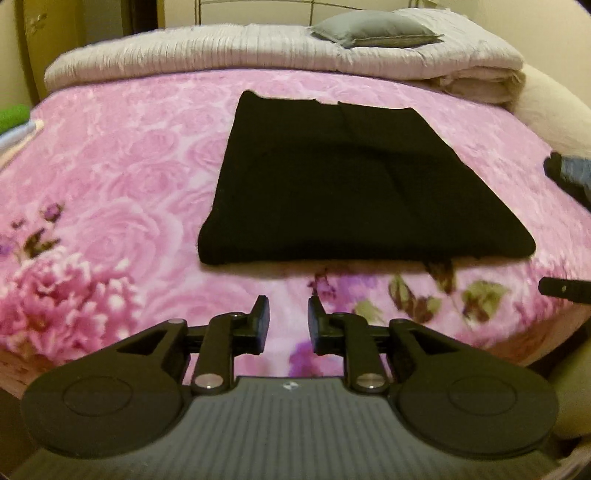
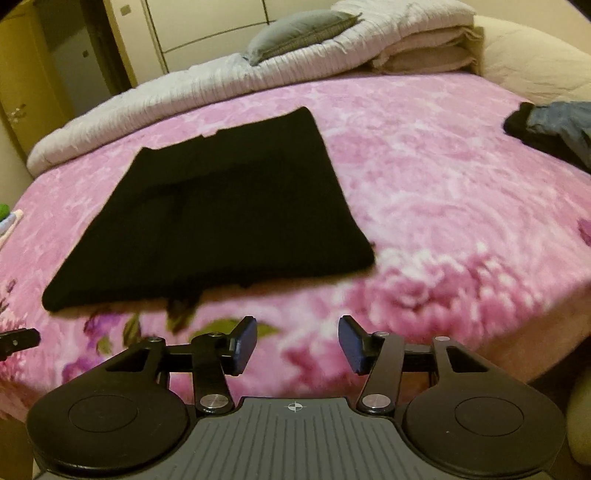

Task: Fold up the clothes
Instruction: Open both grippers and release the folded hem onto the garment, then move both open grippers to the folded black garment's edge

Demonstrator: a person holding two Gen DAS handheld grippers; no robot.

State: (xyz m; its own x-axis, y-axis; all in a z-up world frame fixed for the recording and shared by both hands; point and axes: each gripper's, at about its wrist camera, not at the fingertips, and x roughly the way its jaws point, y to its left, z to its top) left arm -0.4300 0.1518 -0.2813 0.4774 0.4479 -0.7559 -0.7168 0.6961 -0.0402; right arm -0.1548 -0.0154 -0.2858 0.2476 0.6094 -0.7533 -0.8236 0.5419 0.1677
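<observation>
I am logging: black garment (image 1: pixel 354 181), folded, lying mid-frame on pink floral blanket (image 1: pixel 110 177). Left gripper (image 1: pixel 288 325) hanging narrowly parted, empty, lower centre. Right gripper (image 2: pixel 297 347) gaping wider, empty.

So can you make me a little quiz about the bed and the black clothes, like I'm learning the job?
1. True or false: the black garment lies folded flat on the pink floral blanket.
2. What is between the fingers of the left gripper and the right gripper? A) black cloth B) nothing C) a pillow
3. What sits on top of the folded white quilt?

Key: 1 true; 2 B, both stand open and empty; 3 the grey pillow.
</observation>
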